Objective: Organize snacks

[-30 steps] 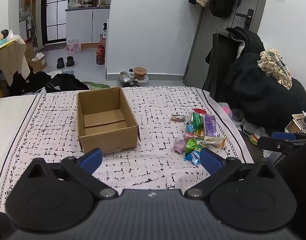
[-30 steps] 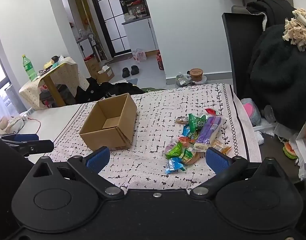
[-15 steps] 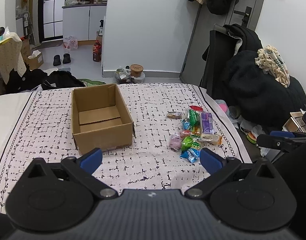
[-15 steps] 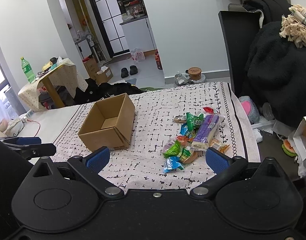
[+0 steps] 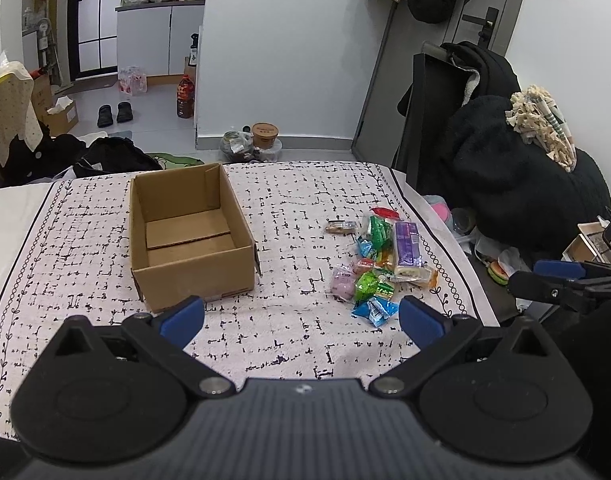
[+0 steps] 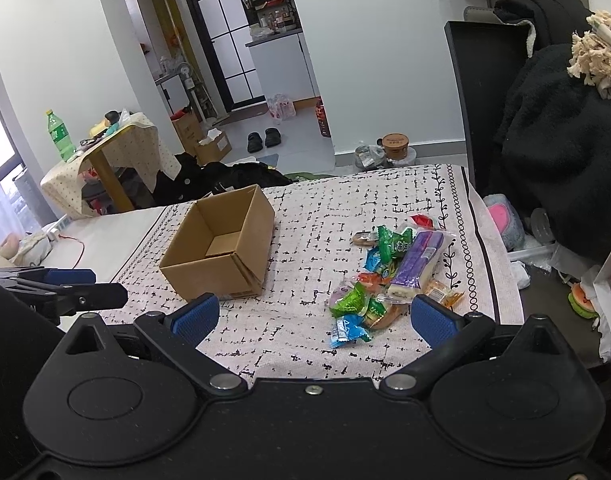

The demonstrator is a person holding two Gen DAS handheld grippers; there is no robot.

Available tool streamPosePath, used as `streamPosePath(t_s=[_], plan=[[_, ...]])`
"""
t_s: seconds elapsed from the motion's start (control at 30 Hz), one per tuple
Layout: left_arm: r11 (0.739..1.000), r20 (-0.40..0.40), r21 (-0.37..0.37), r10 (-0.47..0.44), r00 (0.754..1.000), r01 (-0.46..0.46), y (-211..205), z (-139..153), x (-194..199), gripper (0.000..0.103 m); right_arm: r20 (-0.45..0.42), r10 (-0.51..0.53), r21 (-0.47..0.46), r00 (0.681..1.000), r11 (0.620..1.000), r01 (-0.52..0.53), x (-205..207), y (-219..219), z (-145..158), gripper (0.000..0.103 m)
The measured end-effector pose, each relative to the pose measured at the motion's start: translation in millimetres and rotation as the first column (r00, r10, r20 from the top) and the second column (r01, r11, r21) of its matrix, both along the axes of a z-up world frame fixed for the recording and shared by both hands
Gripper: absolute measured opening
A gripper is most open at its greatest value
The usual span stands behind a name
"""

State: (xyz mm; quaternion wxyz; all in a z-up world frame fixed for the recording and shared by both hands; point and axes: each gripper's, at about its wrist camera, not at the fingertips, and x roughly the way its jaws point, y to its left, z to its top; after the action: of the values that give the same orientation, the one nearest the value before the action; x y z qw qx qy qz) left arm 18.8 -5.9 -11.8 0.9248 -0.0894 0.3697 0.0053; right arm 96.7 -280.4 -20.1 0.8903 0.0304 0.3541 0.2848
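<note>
Your left gripper [image 5: 301,316]: fingers spread wide, holding nothing, low in the frame above the patterned bedspread [image 5: 297,208]. Your right gripper [image 6: 313,318]: fingers likewise wide apart, empty, touching nothing. Snack pile [image 6: 389,272]: loose wrapped packets lying on the bedspread, just beyond the right-hand finger in both views; blue packet [image 6: 347,330] nearest, purple-wrapped bar [image 6: 415,262] behind it. Cardboard box [image 5: 189,232]: open-topped, empty, centre-left of the frame, beyond the left-hand finger, well apart from the pile.
</note>
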Motion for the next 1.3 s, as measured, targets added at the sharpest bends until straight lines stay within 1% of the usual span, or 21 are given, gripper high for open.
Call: streamPosePath(t_s=[0.23, 0.7, 0.9, 1.3], plan=[[1.000, 0.006, 0.002, -0.018, 1.000, 0.018, -4.2, 3.1, -1.2, 0.103, 0.007, -0.006, -0.003, 1.000, 1.000, 0.006, -2.2, -0.5, 1.7, 0.103], [1.000, 0.009, -0.002, -0.016, 1.000, 0.016, -4.0, 6.4, -2.3, 0.103, 0.012, -0.020, -0.017, 1.000, 1.000, 0.020, -3.7, -0.4, 6.9, 0.103], [1.000, 0.016, -0.019, -0.020, 1.000, 0.020, -2.0, 7.1, -4.0, 0.103, 0.020, -0.019, -0.026, 1.000, 0.999, 0.020, -4.4, 0.5, 7.3, 0.103], [0.999, 0.015, -0.028, -0.018, 1.000, 0.019, -0.4, 5.4, 5.7, 0.103, 0.015, -0.045, -0.022, 0.999, 0.999, 0.045, 5.2, -7.6, 6.3, 0.103]])
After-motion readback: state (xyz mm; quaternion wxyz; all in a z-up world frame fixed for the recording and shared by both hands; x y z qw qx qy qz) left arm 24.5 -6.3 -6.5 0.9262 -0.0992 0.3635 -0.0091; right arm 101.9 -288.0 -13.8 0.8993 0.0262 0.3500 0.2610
